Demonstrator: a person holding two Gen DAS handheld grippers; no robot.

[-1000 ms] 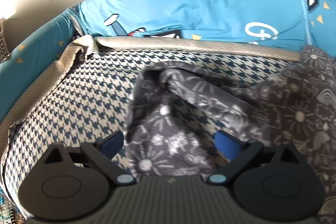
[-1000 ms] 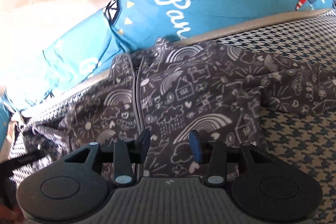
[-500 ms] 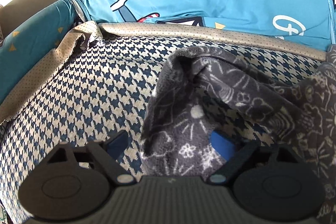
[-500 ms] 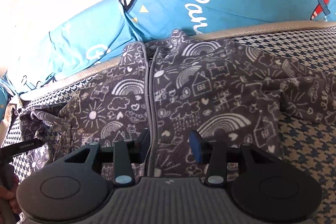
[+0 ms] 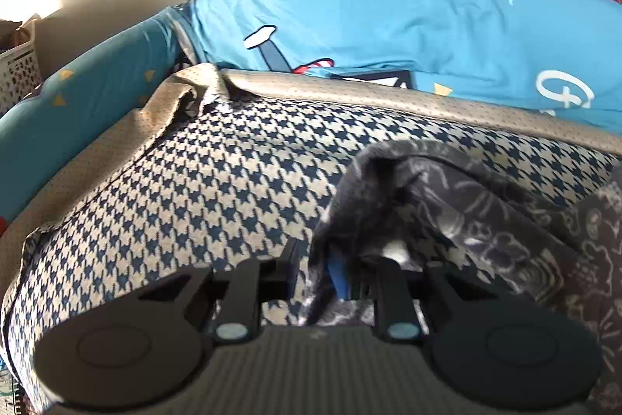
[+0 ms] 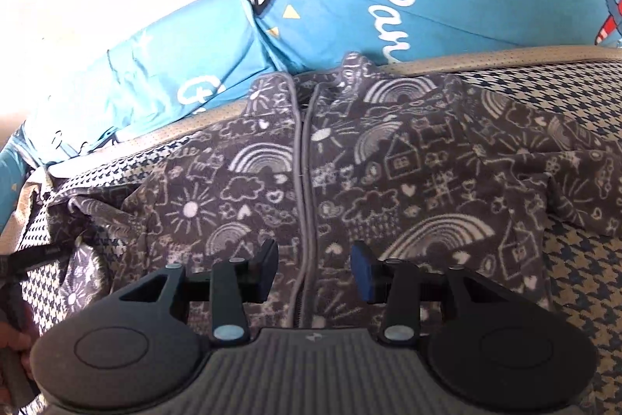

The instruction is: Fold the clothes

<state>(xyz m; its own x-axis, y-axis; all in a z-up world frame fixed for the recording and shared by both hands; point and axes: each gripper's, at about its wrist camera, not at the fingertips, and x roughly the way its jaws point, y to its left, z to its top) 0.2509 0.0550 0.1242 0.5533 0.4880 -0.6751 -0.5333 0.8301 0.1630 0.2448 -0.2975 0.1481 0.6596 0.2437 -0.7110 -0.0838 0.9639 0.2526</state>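
Pinching a fold of the grey jacket (image 5: pixel 458 189), the left claw (image 5: pixel 317 271) has its jaws drawn tight w/ fabric bunched between them; the sleeve edge rises from the pads and drapes off to the right of the left wrist view. Right claw (image 6: pixel 315 269) sits partway open, pads apart on either side of the zipper (image 6: pixel 301 158), fabric under them; can't tell if the pads touch the cloth. Jacket is dark grey w/ white doodles (rainbows, suns, houses, clouds), lying front-up on the houndstooth cushion (image 5: pixel 217 174), blue and cream check. Collar end points toward the far edge, reaching the tan border strip (image 5: pixel 388 96). One sleeve spreads right in the right wrist view, the other is crumpled at left. Blue printed bolster (image 6: pixel 447 10) runs along the back of the cushion, white script and red shapes on it, wrapping round the left corner too. Bit of a hand (image 6: pixel 15 341) shows at lower left edge of right wrist view. White perforated basket (image 5: pixel 17 72) at far left, on the floor.
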